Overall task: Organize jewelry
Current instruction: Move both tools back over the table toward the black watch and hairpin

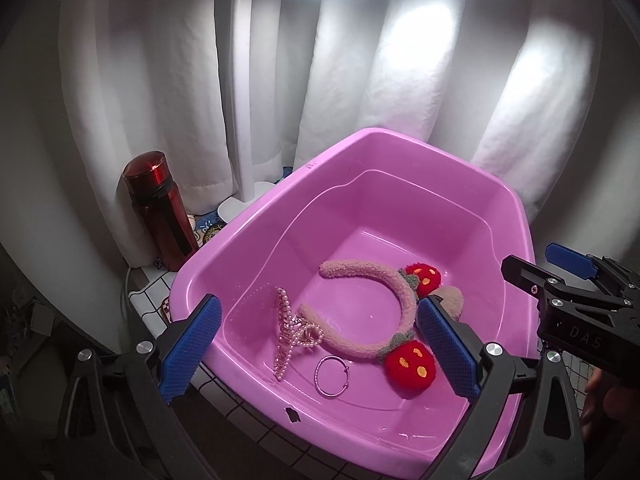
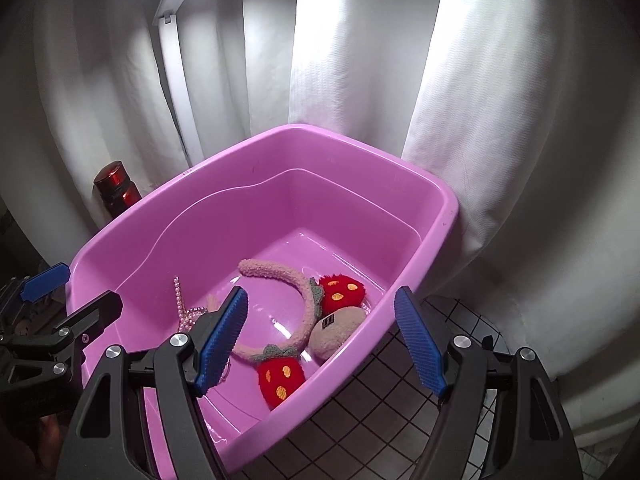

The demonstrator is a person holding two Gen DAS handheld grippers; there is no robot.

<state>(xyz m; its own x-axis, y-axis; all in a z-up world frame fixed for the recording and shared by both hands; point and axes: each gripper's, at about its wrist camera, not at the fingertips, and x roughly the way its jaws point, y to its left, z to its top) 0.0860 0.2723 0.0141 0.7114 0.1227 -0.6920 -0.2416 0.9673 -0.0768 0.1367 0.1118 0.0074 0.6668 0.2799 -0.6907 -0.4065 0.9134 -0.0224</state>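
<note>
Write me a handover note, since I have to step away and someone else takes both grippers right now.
Left gripper: open, empty, above the near rim of the pink plastic tub.
Right gripper: open, empty, over the tub's near right corner.
In the tub: the fluffy pink headband with red strawberry plushies, the pearl-studded hair claw clip, the thin silver bangle and a round beige plush pad.
Done: all visible jewelry lies inside the tub.
Left: nothing visible outside it; the red metal bottle stands beside the tub, not part of the job.
</note>
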